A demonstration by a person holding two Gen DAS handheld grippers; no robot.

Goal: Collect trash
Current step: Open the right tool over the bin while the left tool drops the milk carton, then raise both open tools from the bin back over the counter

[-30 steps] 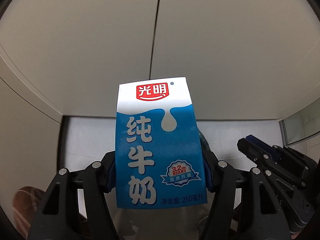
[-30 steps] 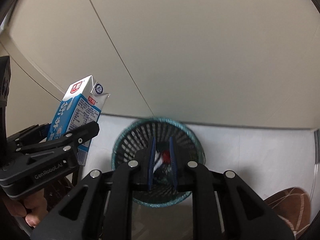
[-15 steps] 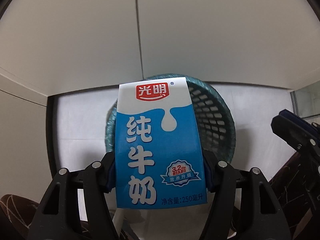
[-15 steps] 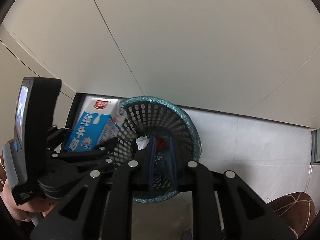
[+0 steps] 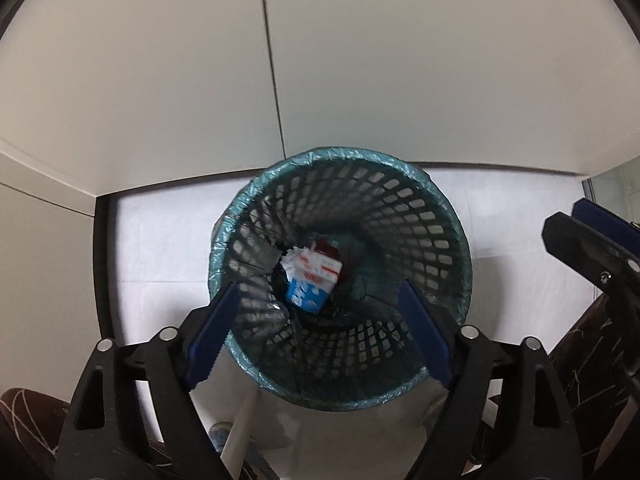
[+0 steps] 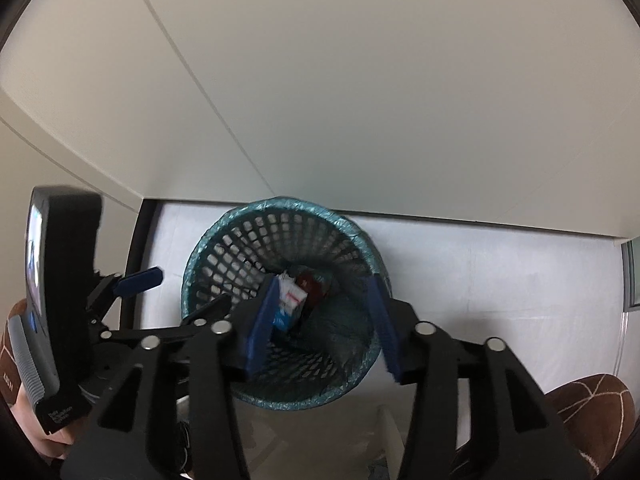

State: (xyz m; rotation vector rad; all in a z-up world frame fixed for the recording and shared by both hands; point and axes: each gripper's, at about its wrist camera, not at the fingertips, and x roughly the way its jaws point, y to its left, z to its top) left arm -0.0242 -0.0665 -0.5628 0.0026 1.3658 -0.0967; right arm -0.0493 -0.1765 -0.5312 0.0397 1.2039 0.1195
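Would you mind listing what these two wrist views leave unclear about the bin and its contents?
- Milk carton: print blurred and too small in the left wrist view; partly behind the right gripper in the right wrist view.
- Red item under it: too small and dark to identify.
- Waste basket: near rim hidden behind the left gripper; its base is out of sight.

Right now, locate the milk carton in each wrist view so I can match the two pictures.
Left wrist view: the milk carton lies at the bottom of the mesh wastebasket, centre of the picture, between and beyond the open fingers.
Right wrist view: the milk carton lies in the basket bottom, left of centre, just right of the left-hand finger.
Shared landmark: the basket's teal liner rim.
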